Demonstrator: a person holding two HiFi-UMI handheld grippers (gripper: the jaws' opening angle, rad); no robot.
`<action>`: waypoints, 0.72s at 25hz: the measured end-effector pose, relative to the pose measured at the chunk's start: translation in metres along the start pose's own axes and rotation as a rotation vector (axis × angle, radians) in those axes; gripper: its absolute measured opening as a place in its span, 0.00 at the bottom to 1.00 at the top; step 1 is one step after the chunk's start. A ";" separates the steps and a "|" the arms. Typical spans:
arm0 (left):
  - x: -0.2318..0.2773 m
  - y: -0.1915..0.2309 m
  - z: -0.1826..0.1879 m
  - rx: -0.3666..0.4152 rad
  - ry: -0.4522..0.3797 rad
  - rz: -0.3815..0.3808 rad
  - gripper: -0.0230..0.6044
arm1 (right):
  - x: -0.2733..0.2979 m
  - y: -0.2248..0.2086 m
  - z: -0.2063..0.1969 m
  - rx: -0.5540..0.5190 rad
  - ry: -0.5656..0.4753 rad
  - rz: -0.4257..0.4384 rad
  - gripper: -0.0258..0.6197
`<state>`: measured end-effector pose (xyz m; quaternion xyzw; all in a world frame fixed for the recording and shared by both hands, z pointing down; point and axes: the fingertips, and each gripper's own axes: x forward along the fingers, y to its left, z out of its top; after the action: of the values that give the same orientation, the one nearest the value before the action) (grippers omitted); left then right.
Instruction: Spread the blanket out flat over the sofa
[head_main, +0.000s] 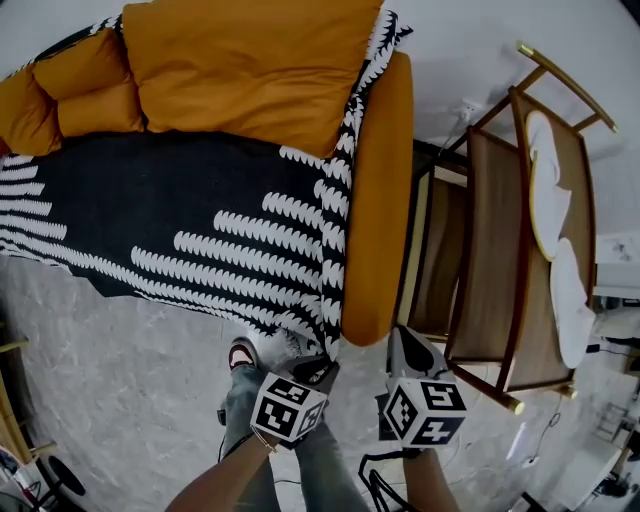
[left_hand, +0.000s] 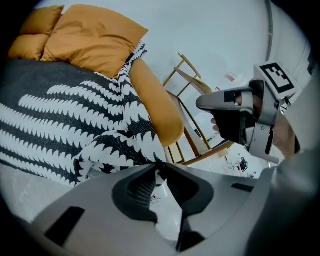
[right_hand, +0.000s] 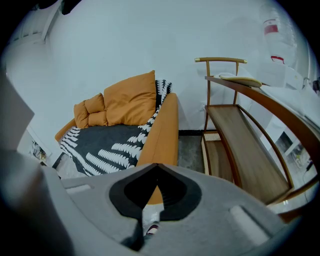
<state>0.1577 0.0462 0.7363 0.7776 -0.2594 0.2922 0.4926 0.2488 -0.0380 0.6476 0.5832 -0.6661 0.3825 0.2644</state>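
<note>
Blanket (head_main: 200, 230) lying flat over sofa (head_main: 395, 120), looking near done.
L tongs (left_hand: 159, 169) gaping narrowly at its corner by sofa armrest (head_main: 375, 260), prob. to let it drape; R tongs (right_hand: 156, 166) hanging closed, empty.

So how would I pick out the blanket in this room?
Find the orange sofa by the white wall. The blanket lies over its seat, in front of the orange cushions. It alone is black with rows of white feathery stripes.
</note>
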 end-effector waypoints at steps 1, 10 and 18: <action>0.001 0.001 -0.002 0.001 -0.003 -0.004 0.15 | 0.001 0.001 -0.002 0.000 -0.006 0.000 0.05; -0.011 0.008 -0.007 -0.008 -0.033 0.000 0.18 | 0.001 0.011 -0.006 0.001 -0.027 0.005 0.05; -0.045 0.019 0.022 -0.054 -0.102 0.033 0.18 | -0.011 0.025 0.008 0.009 -0.034 0.006 0.05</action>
<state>0.1177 0.0242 0.7091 0.7735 -0.3049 0.2530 0.4946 0.2268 -0.0379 0.6290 0.5887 -0.6704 0.3765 0.2494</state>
